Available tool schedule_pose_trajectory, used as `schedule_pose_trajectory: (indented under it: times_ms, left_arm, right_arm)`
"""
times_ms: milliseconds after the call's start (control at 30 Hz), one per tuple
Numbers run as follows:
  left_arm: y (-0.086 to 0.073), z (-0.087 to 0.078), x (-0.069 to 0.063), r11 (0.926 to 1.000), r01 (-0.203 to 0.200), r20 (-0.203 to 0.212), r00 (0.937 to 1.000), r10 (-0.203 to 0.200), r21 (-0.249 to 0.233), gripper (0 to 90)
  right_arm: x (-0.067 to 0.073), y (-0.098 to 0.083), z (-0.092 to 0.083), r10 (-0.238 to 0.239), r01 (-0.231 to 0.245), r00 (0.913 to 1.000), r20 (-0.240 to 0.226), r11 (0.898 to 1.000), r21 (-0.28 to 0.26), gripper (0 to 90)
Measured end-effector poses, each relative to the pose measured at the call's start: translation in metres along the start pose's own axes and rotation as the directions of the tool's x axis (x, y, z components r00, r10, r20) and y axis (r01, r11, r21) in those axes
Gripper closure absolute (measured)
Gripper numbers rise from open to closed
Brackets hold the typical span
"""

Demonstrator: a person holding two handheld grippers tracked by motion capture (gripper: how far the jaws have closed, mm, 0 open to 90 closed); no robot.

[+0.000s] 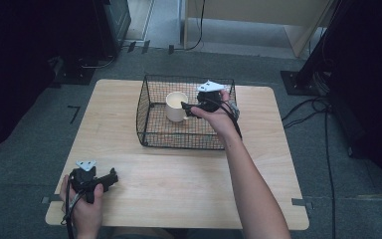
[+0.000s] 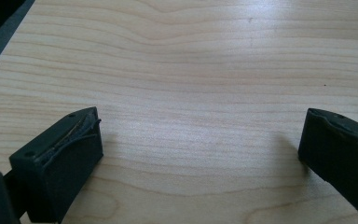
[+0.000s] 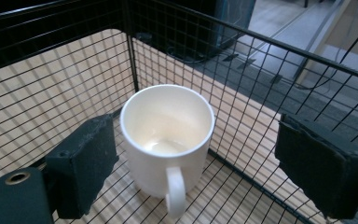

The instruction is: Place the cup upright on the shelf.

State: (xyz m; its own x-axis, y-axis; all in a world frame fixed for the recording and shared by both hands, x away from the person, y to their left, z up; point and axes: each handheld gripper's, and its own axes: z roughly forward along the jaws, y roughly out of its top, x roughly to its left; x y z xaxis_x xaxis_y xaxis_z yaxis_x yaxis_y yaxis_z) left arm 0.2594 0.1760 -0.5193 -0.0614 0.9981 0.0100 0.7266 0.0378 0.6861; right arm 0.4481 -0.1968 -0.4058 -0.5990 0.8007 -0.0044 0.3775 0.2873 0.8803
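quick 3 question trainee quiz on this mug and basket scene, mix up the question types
1. True or false: the white mug stands upright inside the black wire basket.
2. Which gripper is at the basket? A) left gripper B) right gripper
3. What does the left gripper rest on?

Key
1. True; its handle points toward the right gripper view's camera.
2. B; its jaws stand open on either side of the mug, not pressing it.
3. The wooden table, jaws open with nothing between them.

Grey carpet floor (image 1: 35,134), pale wooden table (image 1: 179,184)
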Motion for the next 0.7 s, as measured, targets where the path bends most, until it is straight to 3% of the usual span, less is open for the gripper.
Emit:
schedule_pose_trajectory:
  times_ms: [200, 400, 700]
  left_arm:
    - [0.000, 0.000, 0.000, 1.0000, 0.001, 0.000, 1.0000, -0.001, -0.001, 0.0]
    - [0.000, 0.000, 0.000, 1.0000, 0.001, 0.000, 1.0000, -0.001, -0.001, 0.0]
    - [0.000, 0.000, 0.000, 1.0000, 0.001, 0.000, 1.0000, -0.001, -0.001, 0.0]
  right_arm:
    - [0.007, 0.003, -0.014, 0.019, -0.019, 0.9996, -0.022, 1.000, 0.002, 12.2]
    - [0.013, 0.004, -0.026, -0.001, 0.001, 0.9992, -0.040, 1.000, 0.005, 12.4]
    - [0.017, -0.007, -0.049, 0.003, -0.002, 0.9981, -0.061, 1.000, 0.013, 12.6]
